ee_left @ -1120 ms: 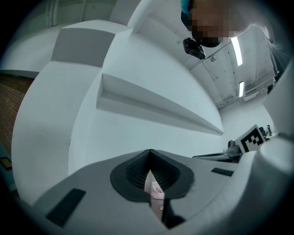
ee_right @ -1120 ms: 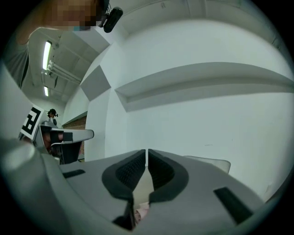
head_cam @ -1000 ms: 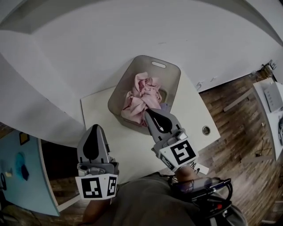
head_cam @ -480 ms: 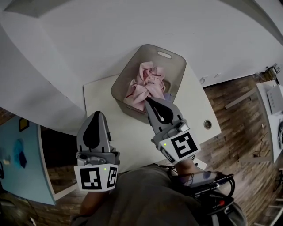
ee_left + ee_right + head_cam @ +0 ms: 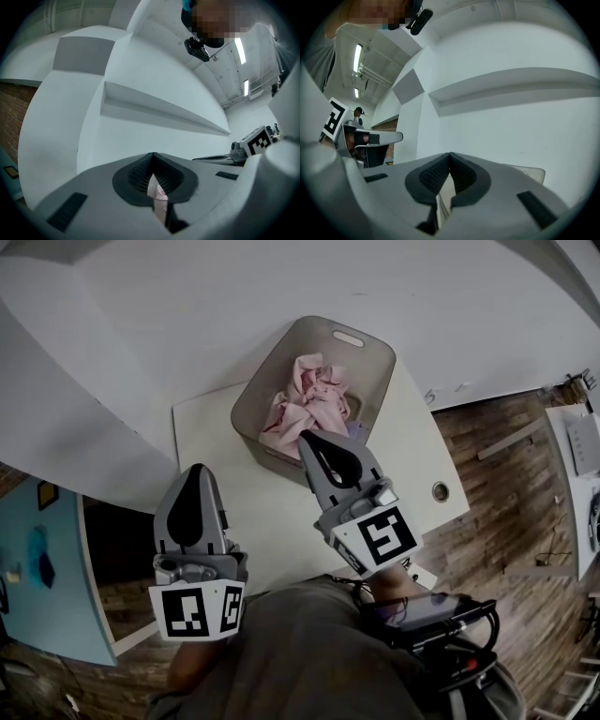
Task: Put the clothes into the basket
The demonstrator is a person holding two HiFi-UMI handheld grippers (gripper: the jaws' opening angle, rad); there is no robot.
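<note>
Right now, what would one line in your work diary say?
pink clothes: in basket | left gripper: shut | right gripper: shut, near basket

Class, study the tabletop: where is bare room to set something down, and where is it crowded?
Bare table lies left of the basket, between the left hand-held gripper and right hand-held gripper, and right of the basket by the round hole. Crowded: the basket, heaped with clothes.
</note>
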